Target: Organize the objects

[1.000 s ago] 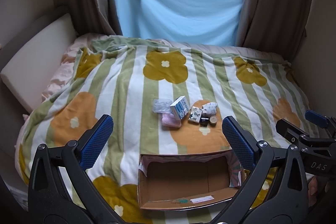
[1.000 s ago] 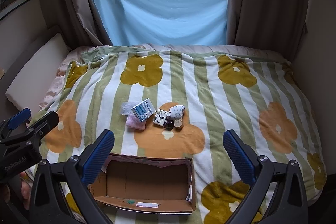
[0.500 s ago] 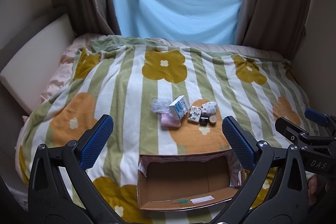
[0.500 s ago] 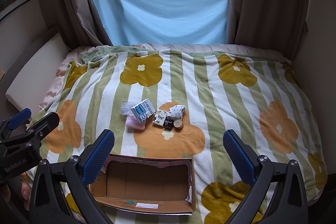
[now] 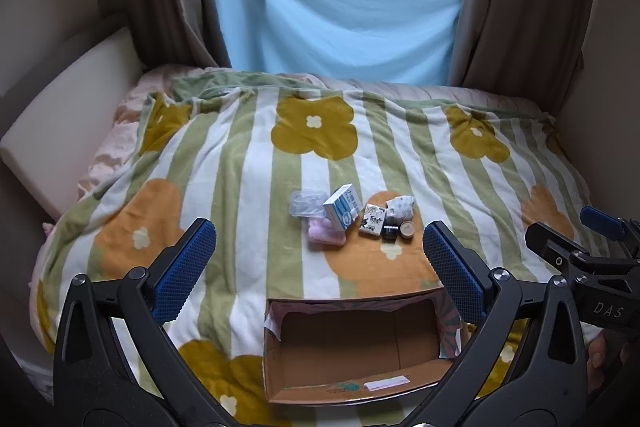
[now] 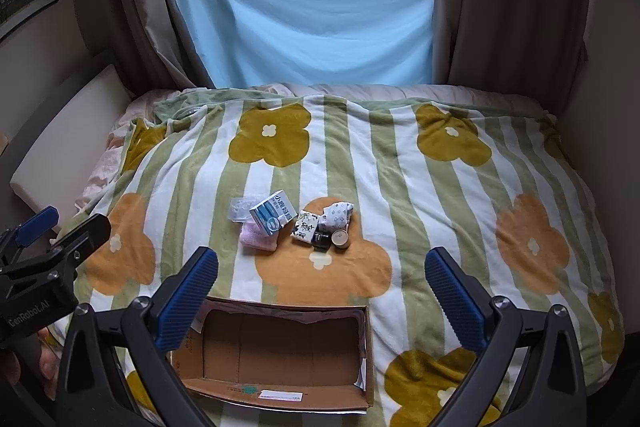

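Note:
A cluster of small items lies mid-bed on the flowered blanket: a blue-and-white box (image 5: 342, 207) (image 6: 274, 213), a pink cloth (image 5: 325, 233) (image 6: 259, 238), a clear plastic case (image 5: 306, 203) (image 6: 241, 207), a patterned pack (image 5: 373, 221) (image 6: 306, 225), a white patterned pouch (image 5: 400, 207) (image 6: 338, 215), a dark jar (image 5: 390, 233) (image 6: 321, 239) and a tan-lidded jar (image 5: 407, 229) (image 6: 340, 239). An empty cardboard box (image 5: 280, 383) (image 6: 276, 389) sits at the near edge. My left gripper (image 5: 318, 275) and right gripper (image 6: 322, 293) hover open above that box, holding nothing.
The striped flower blanket (image 5: 240, 163) (image 6: 420, 195) covers the bed. A white cushion (image 5: 60, 143) lines the left side; a wall closes the right. Brown curtains and a blue sheet (image 6: 304, 19) hang behind. Each view shows the other gripper at its edge.
Both grippers have barely drifted; the items and the cardboard box stay where they were.

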Tool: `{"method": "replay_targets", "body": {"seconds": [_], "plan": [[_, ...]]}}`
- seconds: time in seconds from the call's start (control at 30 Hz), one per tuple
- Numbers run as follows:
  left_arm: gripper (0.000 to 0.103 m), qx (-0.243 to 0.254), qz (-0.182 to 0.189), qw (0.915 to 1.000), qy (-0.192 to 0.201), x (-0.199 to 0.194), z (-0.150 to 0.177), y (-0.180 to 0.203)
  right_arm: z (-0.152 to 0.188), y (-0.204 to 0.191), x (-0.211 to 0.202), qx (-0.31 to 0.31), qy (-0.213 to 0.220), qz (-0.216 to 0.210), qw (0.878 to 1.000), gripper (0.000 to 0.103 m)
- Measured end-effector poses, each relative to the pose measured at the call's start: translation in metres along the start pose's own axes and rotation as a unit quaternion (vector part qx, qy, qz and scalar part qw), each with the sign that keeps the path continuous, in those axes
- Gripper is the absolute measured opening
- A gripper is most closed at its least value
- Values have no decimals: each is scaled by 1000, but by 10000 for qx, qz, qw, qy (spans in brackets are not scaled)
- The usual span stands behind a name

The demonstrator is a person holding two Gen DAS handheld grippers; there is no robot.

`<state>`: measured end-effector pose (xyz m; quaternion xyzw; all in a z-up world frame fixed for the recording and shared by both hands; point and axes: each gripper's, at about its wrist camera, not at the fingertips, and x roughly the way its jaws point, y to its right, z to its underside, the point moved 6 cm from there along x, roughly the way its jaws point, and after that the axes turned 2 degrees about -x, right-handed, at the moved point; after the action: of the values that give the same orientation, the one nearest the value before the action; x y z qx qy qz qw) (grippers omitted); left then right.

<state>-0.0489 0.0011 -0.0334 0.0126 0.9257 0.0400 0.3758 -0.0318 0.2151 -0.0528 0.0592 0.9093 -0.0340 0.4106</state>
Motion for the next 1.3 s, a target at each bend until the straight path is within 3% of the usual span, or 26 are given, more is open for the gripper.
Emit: {"method": "replay_targets", "body": {"seconds": [0.67,1.1,1.3], "plan": [[103,118,28,9999,-115,13,-3,8,-10,9,21,156,-30,-76,9998,102],[103,396,72,9977,-546,60,5,10,-20,28,59,260,-353,-132,9990,102],[103,513,247,9937,-962,109,6,-6,-29,32,94,-16,-596,-185,9981,102]]}}
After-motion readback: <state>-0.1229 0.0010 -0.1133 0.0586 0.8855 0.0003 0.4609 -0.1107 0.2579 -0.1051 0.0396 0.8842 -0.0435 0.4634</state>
